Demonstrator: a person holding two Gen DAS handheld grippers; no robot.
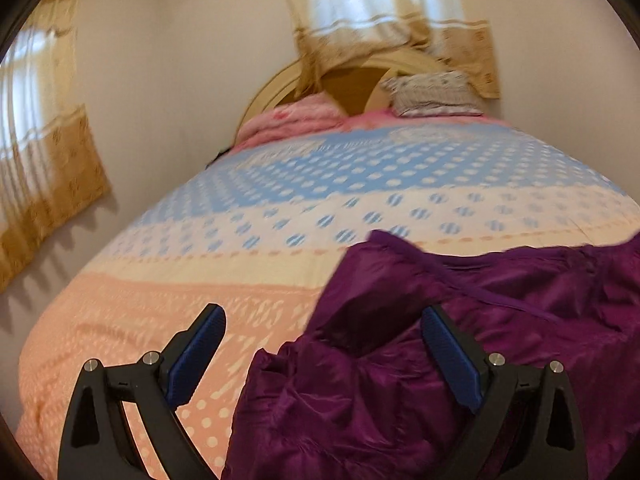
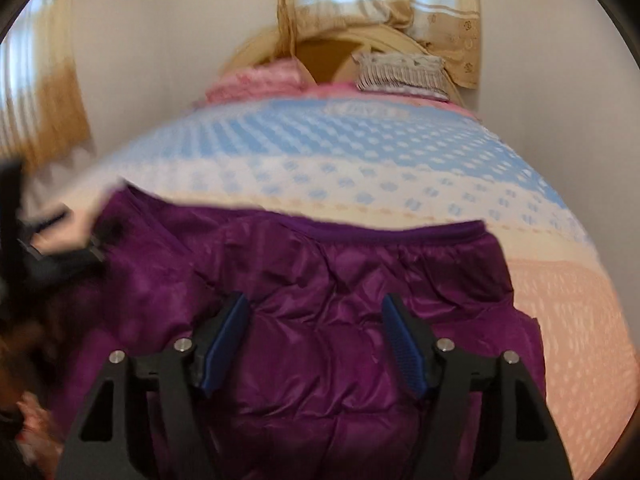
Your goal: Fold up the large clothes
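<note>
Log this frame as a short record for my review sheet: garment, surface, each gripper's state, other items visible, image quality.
garment: shiny purple quilted puffer jacket, rumpled, lying on the bed, not yet folded
surface: bed with a blue, cream and peach dotted bedspread
left gripper: open, holding nothing, above the jacket's left edge
right gripper: open, holding nothing, above the jacket's middle
other items: patterned pillow, pink blanket, curved wooden headboard, beige curtains
image quality: motion blur in both views

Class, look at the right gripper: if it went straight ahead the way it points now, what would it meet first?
Most likely the purple jacket: the open right gripper frames its quilted fabric on the bed. Depth is unclear.
</note>
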